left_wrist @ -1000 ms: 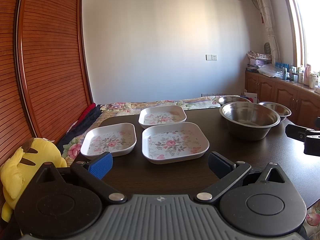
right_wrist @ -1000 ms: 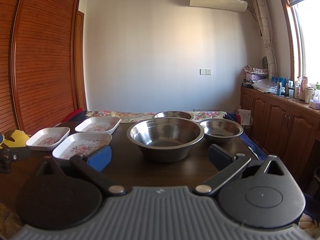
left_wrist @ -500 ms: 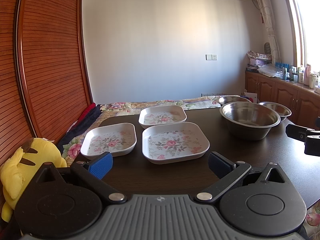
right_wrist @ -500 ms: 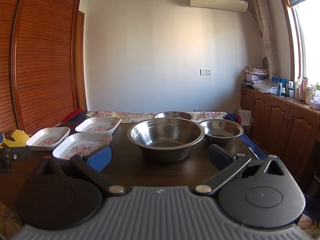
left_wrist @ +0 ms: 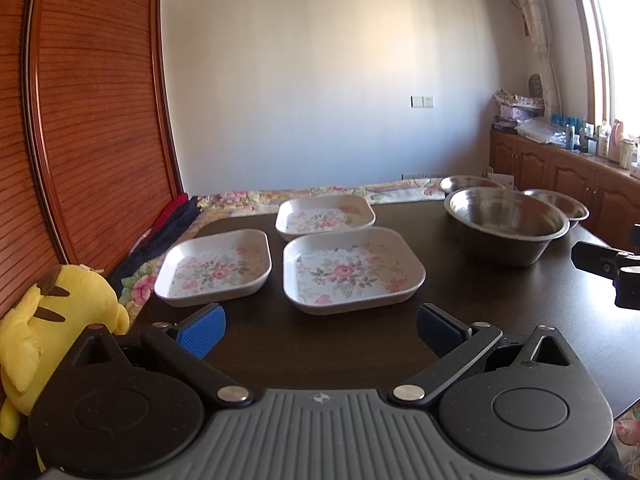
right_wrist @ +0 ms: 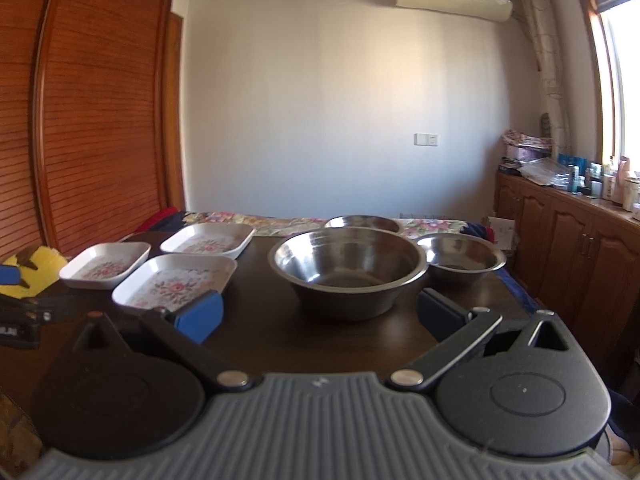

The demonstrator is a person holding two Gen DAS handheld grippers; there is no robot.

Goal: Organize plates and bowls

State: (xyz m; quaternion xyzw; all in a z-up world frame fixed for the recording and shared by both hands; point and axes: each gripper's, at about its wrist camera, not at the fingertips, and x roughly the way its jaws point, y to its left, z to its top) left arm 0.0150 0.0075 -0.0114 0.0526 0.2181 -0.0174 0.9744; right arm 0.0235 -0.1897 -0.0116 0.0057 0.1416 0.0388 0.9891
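Three square white plates with a flower print lie on the dark table (left_wrist: 500, 304): a near one (left_wrist: 352, 270), one to its left (left_wrist: 214, 266) and one behind (left_wrist: 326, 216). To the right stand a large steel bowl (left_wrist: 506, 226), a smaller bowl (left_wrist: 558, 206) and another behind (left_wrist: 468, 183). My left gripper (left_wrist: 320, 330) is open just short of the near plate, holding nothing. My right gripper (right_wrist: 318, 316) is open in front of the large bowl (right_wrist: 348, 268), with the plates (right_wrist: 176, 280) to its left and a smaller bowl (right_wrist: 460, 258) to the right.
A yellow plush toy (left_wrist: 44, 320) sits at the table's left edge beside a wooden slatted door (left_wrist: 80, 120). A floral cloth (left_wrist: 304, 196) lies beyond the far edge. Wooden cabinets (right_wrist: 568, 232) with bottles on top line the right wall under the window.
Both grippers have barely shifted; the views sit a touch closer to the dishes. Plates and bowls have not moved.
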